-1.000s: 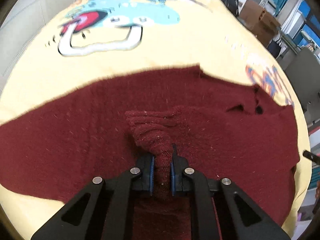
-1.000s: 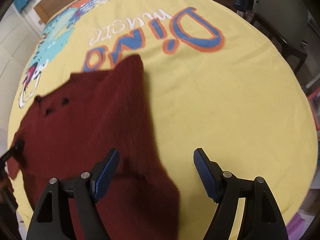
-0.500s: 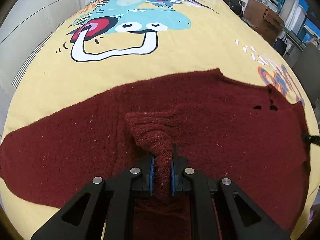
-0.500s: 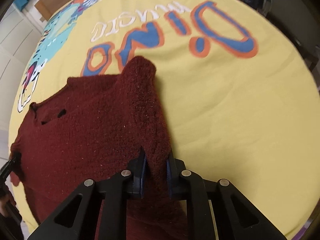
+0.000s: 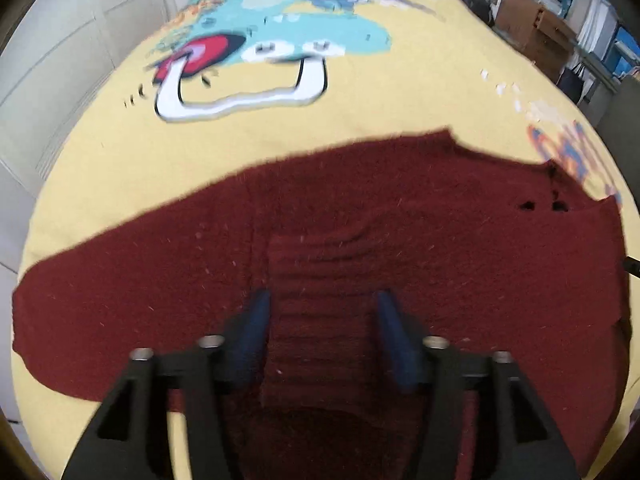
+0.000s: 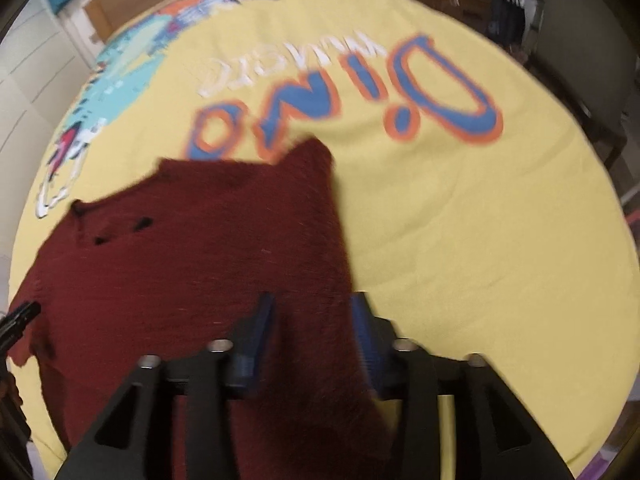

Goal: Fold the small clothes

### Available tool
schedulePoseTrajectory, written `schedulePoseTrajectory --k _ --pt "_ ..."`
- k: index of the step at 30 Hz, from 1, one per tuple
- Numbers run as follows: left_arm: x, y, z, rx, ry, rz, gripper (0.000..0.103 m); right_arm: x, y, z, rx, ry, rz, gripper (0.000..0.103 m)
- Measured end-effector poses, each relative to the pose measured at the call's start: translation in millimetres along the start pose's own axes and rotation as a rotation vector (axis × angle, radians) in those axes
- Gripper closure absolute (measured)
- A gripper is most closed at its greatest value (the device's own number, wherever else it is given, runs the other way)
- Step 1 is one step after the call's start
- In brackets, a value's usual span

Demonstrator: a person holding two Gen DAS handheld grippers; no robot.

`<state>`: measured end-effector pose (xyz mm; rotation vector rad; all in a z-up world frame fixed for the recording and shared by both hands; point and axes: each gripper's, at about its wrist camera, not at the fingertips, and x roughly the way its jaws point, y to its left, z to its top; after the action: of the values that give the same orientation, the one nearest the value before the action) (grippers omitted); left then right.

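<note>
A dark red knit sweater (image 5: 400,232) lies spread on the yellow bedspread (image 5: 360,112). My left gripper (image 5: 322,322) is open, its blue pads either side of a ribbed folded strip (image 5: 316,280) lying on the sweater body. A long sleeve (image 5: 100,300) stretches out to the left. In the right wrist view the sweater (image 6: 200,260) fills the lower left. My right gripper (image 6: 314,330) is open, its pads straddling the sweater's right edge. Two small dark holes (image 6: 120,232) mark the neck area.
The bedspread (image 6: 480,240) carries a cartoon dinosaur print (image 5: 280,40) and the word "Dino" (image 6: 360,100). White wardrobe doors (image 5: 60,60) stand to the left, cardboard boxes (image 5: 532,28) and a chair (image 6: 580,60) beyond the bed's far side.
Both grippers have opened and let go of the sweater folds they pinched half a second ago. The ribbed strip now lies flatter between the left pads.
</note>
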<state>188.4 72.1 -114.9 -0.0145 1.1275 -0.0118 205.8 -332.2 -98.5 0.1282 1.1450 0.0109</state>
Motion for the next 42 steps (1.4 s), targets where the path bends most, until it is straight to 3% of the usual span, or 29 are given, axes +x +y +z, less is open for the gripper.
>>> schedulePoseTrajectory --k 1,2,3,7,13,15,17,20,28,30,37,42 --pt "-6 -2 1 0.002 -0.008 -0.008 0.016 -6 9 0 -0.018 -0.018 0.003 0.023" --pt "-11 -6 1 0.006 -0.015 -0.023 0.004 -13 15 -4 -0.04 -0.038 0.007 0.022" --pt "-16 -11 2 0.01 -0.031 -0.035 0.002 -19 28 -5 -0.072 -0.058 0.008 0.022" --pt "-27 -38 1 0.047 -0.063 -0.044 0.001 -28 64 -13 -0.179 -0.083 0.017 0.018" --pt "-11 -68 -11 0.074 -0.056 -0.049 0.001 -2 117 -34 -0.278 -0.069 0.025 0.014" --pt "1 -71 -17 0.063 -0.031 -0.054 0.001 11 128 -45 -0.298 -0.051 0.028 0.002" --pt "10 -75 -24 0.072 -0.014 -0.04 0.001 25 134 -54 -0.319 -0.052 0.004 0.001" --pt "26 -73 -36 0.092 0.006 0.006 0.001 44 130 -62 -0.335 -0.011 -0.039 0.001" --pt "35 -41 -46 0.066 -0.005 0.003 0.001 48 67 -62 -0.21 -0.02 -0.068 0.001" --pt "37 -38 -47 0.052 -0.01 -0.005 0.001 49 52 -63 -0.177 -0.019 -0.021 0.001" --pt "39 -44 -46 0.059 -0.002 0.019 0.001 50 57 -67 -0.203 0.0 -0.019 0.001" --pt "30 -42 -43 0.115 0.056 0.002 0.001 22 60 -69 -0.171 -0.041 -0.015 0.001"
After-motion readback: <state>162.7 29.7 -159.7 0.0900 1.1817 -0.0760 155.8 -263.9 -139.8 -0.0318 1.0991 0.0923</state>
